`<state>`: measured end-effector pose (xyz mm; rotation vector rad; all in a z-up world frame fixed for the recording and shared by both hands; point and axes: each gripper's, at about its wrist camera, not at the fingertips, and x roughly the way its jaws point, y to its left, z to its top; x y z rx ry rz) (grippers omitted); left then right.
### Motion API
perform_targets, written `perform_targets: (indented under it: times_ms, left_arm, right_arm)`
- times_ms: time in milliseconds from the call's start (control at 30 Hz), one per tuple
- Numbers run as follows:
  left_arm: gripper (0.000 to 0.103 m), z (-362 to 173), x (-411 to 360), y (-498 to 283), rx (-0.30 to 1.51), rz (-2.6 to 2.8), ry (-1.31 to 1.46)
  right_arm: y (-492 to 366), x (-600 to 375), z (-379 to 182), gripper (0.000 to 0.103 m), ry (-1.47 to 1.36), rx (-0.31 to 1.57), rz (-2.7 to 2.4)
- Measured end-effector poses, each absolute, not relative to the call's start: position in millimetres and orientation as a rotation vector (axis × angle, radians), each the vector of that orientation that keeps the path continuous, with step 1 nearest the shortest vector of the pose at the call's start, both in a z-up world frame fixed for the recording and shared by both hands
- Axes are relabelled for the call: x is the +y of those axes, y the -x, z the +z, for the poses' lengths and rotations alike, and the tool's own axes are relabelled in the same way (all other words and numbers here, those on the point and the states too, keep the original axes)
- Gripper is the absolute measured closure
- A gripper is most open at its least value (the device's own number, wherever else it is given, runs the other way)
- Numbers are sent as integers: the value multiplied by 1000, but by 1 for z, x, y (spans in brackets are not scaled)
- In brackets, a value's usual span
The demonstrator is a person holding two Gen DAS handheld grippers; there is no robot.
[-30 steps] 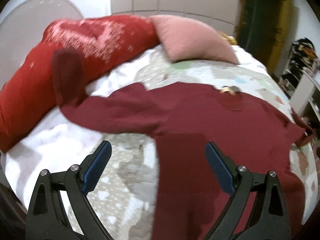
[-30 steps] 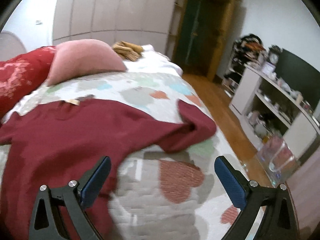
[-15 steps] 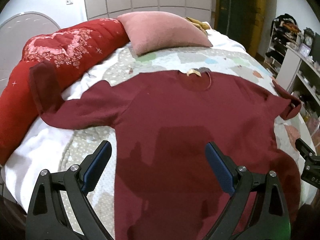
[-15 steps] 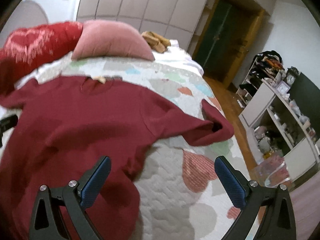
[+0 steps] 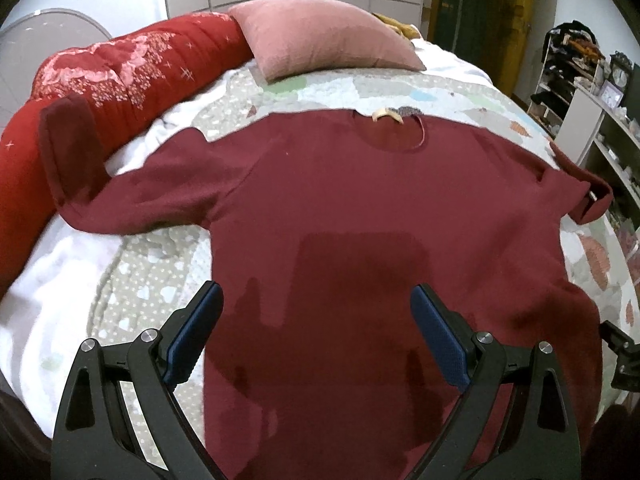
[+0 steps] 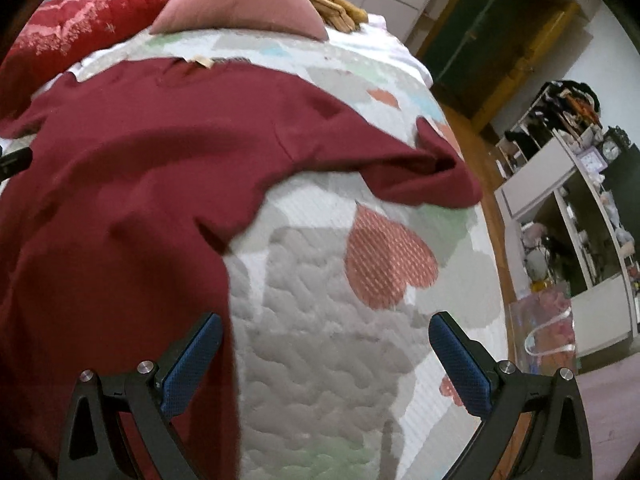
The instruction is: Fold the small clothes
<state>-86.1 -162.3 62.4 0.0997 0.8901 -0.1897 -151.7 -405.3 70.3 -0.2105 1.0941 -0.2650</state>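
The maroon sweater (image 5: 384,216) lies spread face up on the bed, collar toward the pillows and both sleeves out to the sides. Nothing looks folded yet, so the step in hand is likely the first fold. The left gripper (image 5: 316,328) hangs over the lower body of the sweater, jaws wide apart and holding nothing. The right gripper (image 6: 320,356) hangs beside the sweater's right edge, over bare quilt, jaws also wide apart and empty.

To do this well, take each sleeve near its cuff, pinching the fabric only and not the quilt beneath. The left sleeve (image 5: 120,200) climbs onto the red bolster (image 5: 120,76), so lift it clear before laying it across the chest. The right sleeve (image 6: 420,172) is bunched near the bed's edge and may slip off.

The quilt (image 6: 340,340) is soft and padded, with heart patches. A pink pillow (image 5: 328,40) sits beyond the collar; shelves (image 6: 580,200), a wooden floor and a dark door stand to the right
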Motion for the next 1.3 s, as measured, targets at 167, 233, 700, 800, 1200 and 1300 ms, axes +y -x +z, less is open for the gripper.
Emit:
perform_targets:
  times_ms: [167,233,700,800,1200,1300]
  left_arm:
    - [8,55,-166,84,907,-193,-114]
    - [8,54,-167,84,910,-192,-116]
    - [8,55,-172,84,902,-196,-136]
    - [8,56,-172,84,901,-196,-136]
    - [8,55,-168,83,907,-186,-131]
    - [8,56,-162,79,906,-180,-120]
  right_arm:
    - [154,-412,62,1,196,1107,-286]
    - [154,-412,60,1,209,1106,-302]
    - [159,-412,51,1,230,1108,-315]
    - [159,-413,50,1,229,1107,-317]
    - [158,-412,51,1,241,1102,-321]
    - [155,-410,54,1,243,1094,-317]
